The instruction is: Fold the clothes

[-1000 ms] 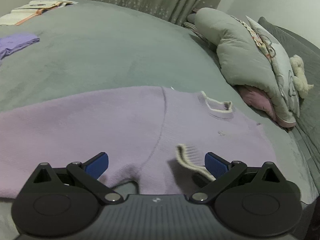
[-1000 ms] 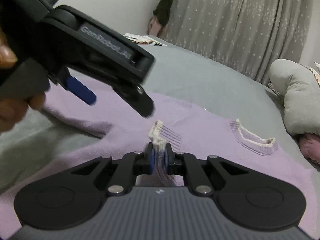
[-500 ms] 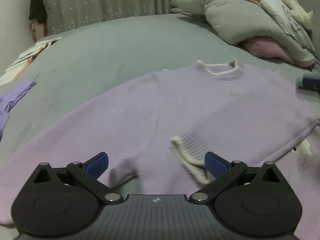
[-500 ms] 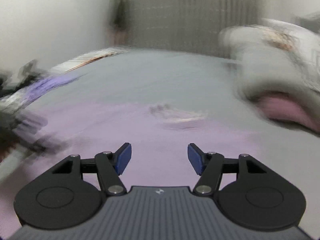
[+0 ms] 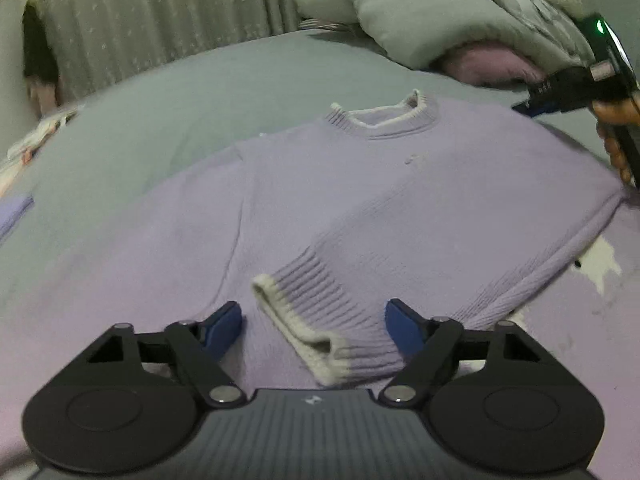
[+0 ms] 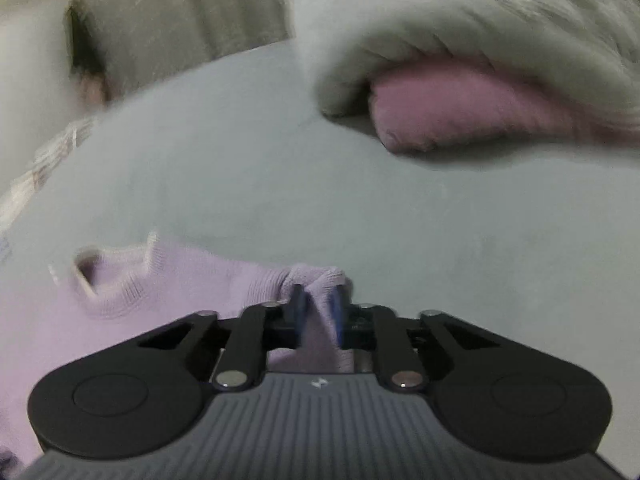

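A lilac knit sweater [image 5: 400, 200] with a cream-edged collar [image 5: 380, 120] lies front up on the grey-green bed [image 5: 220, 92]. One sleeve is folded across its body, and that sleeve's cream cuff [image 5: 280, 312] lies between the fingers of my left gripper [image 5: 314, 320]. The jaws are closing and the pads stand clear of the cuff. My right gripper [image 6: 318, 312] is shut on a bunch of fabric at the sweater's shoulder [image 6: 316, 280], right of the collar [image 6: 116, 276]. The left wrist view shows the right gripper [image 5: 532, 108] in a hand at the sweater's far right.
Grey pillows [image 5: 420, 12] and a pink cushion [image 6: 460, 108] are piled at the head of the bed, close behind the right gripper. A curtain [image 5: 160, 20] hangs behind. Folded clothes [image 5: 36, 136] and a purple garment [image 5: 12, 212] lie at the left edge.
The right gripper let go of the cuff, swung right to the sweater's shoulder and shut on it. The left gripper moved over the dropped cuff, rolled, and its jaws narrowed.
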`<state>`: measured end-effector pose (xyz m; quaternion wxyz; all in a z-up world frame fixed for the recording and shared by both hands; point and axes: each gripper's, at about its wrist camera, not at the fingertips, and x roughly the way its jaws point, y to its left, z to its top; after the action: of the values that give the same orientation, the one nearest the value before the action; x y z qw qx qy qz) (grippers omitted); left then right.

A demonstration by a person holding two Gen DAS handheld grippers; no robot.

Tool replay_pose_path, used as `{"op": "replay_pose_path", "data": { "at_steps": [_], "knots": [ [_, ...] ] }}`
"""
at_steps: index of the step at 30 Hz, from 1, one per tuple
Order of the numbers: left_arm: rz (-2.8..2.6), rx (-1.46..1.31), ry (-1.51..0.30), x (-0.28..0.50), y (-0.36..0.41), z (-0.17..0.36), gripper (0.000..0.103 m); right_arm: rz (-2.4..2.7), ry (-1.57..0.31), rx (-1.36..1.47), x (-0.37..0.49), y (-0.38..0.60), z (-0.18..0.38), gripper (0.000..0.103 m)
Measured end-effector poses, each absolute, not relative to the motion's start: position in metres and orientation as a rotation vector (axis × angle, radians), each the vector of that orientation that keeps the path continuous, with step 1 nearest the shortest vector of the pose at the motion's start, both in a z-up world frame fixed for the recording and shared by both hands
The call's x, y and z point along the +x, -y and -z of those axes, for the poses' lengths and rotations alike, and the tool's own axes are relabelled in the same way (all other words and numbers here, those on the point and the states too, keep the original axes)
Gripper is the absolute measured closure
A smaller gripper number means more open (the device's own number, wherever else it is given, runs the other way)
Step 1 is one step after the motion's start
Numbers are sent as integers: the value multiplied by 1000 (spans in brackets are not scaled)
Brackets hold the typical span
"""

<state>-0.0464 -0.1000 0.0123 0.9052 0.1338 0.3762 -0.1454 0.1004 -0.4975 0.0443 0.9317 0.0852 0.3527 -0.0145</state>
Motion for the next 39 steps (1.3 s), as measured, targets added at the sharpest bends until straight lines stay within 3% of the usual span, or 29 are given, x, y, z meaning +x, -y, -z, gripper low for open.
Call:
{"op": "replay_pose_path", "data": {
  "at_steps": [1, 4, 7, 8, 9, 11, 17, 22, 24, 31, 36, 39],
  "knots": [
    [302, 283, -785, -46, 101, -14, 27, 53, -707, 155, 99, 497, -49, 103],
    [307, 248, -806, -43, 98, -13, 28, 206, -631, -19, 94, 493, -60, 103],
    [313, 224, -819, -43, 97, -14, 31, 94, -655, 114, 98, 504, -61, 102],
    [315, 221, -820, -43, 98, -15, 33, 59, -669, 162, 100, 508, -60, 93],
    [317, 220, -821, -43, 98, -15, 34, 19, -697, 261, 109, 517, -56, 66],
    [321, 207, -830, -42, 96, -15, 34, 49, -737, 332, 113, 523, -46, 38],
    [327, 99, -871, -31, 79, -17, 35, 156, -791, 14, 112, 470, -35, 43],
    [313, -132, -877, -38, 35, -32, 35, 60, -560, 153, 38, 447, -101, 38],
    [225, -341, -911, -45, -13, -35, 22, -68, -598, 113, 7, 417, -107, 38],
    [-28, -744, -879, -74, -135, -25, 22, -300, -641, 12, -86, 331, -92, 38],
    [-176, -1191, -811, -102, -227, 2, 23, -430, -696, 49, -99, 256, -91, 38],
    [-277, -1243, -729, -117, -256, 4, 23, -509, -666, 69, -103, 211, -101, 38]
  ]
}}
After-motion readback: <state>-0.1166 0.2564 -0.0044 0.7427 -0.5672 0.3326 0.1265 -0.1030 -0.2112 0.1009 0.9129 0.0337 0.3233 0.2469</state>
